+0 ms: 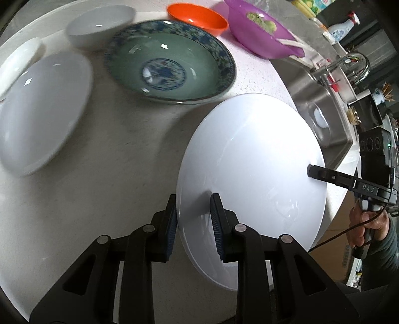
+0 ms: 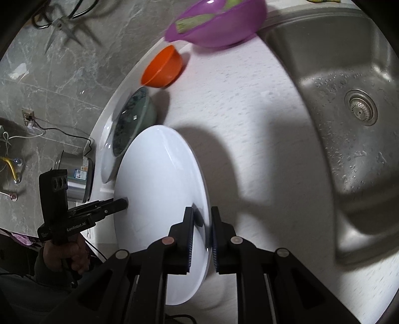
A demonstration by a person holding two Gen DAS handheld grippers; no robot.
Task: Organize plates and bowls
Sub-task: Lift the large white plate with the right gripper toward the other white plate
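A large white plate (image 1: 251, 174) is held tilted above the white counter by both grippers. My left gripper (image 1: 193, 224) is shut on its near rim. My right gripper (image 2: 202, 236) is shut on the opposite rim, with the plate (image 2: 159, 199) between its pads. Each gripper shows in the other's view: the right gripper (image 1: 311, 172) and the left gripper (image 2: 122, 204). On the counter lie a green and blue patterned bowl (image 1: 169, 67), a white plate (image 1: 40, 109), a white bowl (image 1: 99, 25) and an orange bowl (image 1: 197, 17).
A purple bowl (image 1: 264, 32) with food scraps sits at the back by the steel sink (image 2: 349, 124). A small white dish (image 1: 17, 62) lies at the far left. The counter edge (image 1: 341, 189) runs under the held plate. A tap (image 1: 354, 64) stands behind the sink.
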